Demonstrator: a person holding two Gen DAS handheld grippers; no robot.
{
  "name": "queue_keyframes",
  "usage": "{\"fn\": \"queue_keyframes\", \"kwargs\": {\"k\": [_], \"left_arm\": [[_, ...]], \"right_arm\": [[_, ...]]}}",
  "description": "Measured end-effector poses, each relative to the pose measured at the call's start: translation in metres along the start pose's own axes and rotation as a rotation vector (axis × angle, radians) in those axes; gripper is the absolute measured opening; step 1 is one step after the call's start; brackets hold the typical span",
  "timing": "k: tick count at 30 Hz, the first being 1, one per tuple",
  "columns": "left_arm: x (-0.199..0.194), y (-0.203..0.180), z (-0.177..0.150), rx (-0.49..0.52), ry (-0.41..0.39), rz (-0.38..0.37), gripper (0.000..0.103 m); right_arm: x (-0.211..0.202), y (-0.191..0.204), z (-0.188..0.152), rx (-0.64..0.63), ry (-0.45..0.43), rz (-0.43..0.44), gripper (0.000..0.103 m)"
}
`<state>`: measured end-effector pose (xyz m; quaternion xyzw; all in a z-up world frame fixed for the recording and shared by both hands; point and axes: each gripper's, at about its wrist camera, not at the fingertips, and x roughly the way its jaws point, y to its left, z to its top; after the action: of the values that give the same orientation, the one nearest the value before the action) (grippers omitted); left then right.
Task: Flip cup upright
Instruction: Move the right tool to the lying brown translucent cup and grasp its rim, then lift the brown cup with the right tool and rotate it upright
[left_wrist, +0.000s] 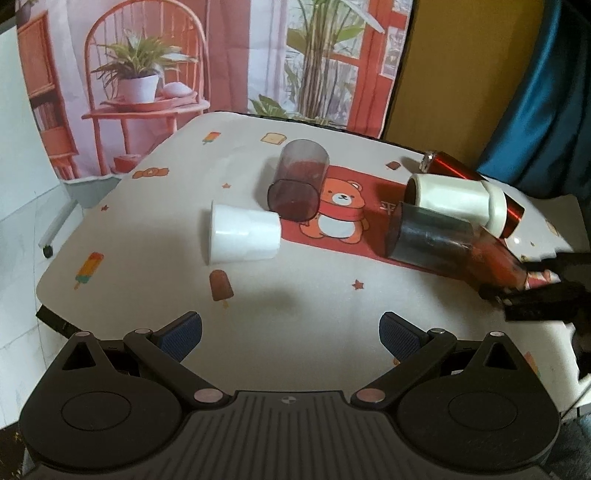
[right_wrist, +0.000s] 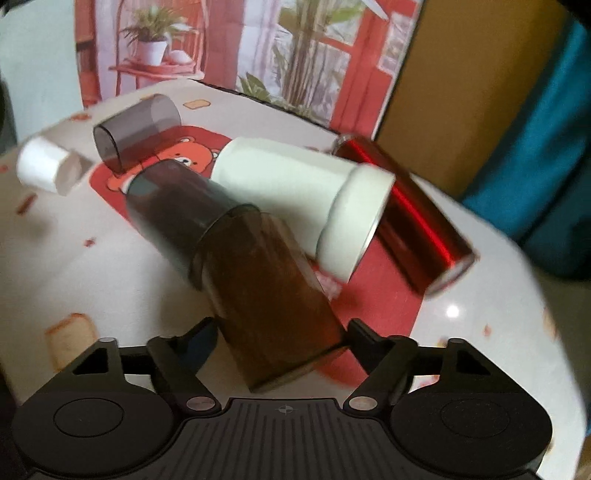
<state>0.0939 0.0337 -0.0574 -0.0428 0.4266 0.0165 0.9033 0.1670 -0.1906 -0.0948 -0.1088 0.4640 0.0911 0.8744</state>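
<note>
Several cups lie on their sides on the cartoon tablecloth (left_wrist: 295, 288). My right gripper (right_wrist: 280, 339) is shut on a smoky brown translucent cup (right_wrist: 273, 295) with a second dark cup (right_wrist: 173, 214) nested in its mouth; the pair is tilted and blurred. In the left wrist view this cup pair (left_wrist: 443, 240) sits at the right, held by the right gripper (left_wrist: 517, 295). My left gripper (left_wrist: 291, 332) is open and empty, short of a white cup (left_wrist: 243, 234) on its side. Another smoky cup (left_wrist: 299, 181) lies behind it.
A white mug (left_wrist: 454, 199) and a red metallic tumbler (left_wrist: 476, 184) lie on their sides at the right, also in the right wrist view, mug (right_wrist: 295, 192) and tumbler (right_wrist: 406, 214). A printed backdrop (left_wrist: 221, 55) hangs behind the table. Blue fabric (left_wrist: 535, 110) hangs at the right.
</note>
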Motion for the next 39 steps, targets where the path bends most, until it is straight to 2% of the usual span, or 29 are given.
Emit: {"fn": "queue_keyframes", "kwargs": {"k": [3,5,8,11,16,23,28,35,39], "left_arm": [[0.001,0.006,0.0,-0.029,-0.002,-0.005,0.103],[0.003,0.008,0.0,-0.041,0.003,-0.01,0.103],[0.004,0.008,-0.002,-0.047,0.01,-0.021,0.103],[0.004,0.009,-0.003,-0.049,0.012,-0.032,0.103],[0.0,0.011,-0.005,-0.061,-0.004,-0.024,0.103],[-0.007,0.013,-0.004,-0.064,-0.031,0.005,0.103],[-0.006,0.015,-0.005,-0.076,-0.018,0.008,0.103],[-0.004,0.007,-0.009,-0.04,0.002,0.009,0.103],[-0.007,0.007,-0.012,-0.036,0.001,0.007,0.103]], "right_arm": [[-0.015,0.0,-0.012,0.073,0.045,-0.002,0.065],[-0.024,-0.003,-0.021,0.175,0.077,0.006,0.064],[-0.036,-0.008,-0.037,0.373,0.108,0.064,0.061],[-0.044,0.002,-0.051,0.469,0.114,0.129,0.06],[-0.046,0.036,-0.049,0.523,0.129,0.209,0.06],[-0.029,0.076,-0.023,0.582,0.164,0.264,0.06],[-0.026,0.081,-0.024,0.622,0.17,0.287,0.061],[-0.027,0.083,-0.035,0.646,0.164,0.306,0.062],[-0.032,0.083,-0.036,0.618,0.153,0.281,0.074]]}}
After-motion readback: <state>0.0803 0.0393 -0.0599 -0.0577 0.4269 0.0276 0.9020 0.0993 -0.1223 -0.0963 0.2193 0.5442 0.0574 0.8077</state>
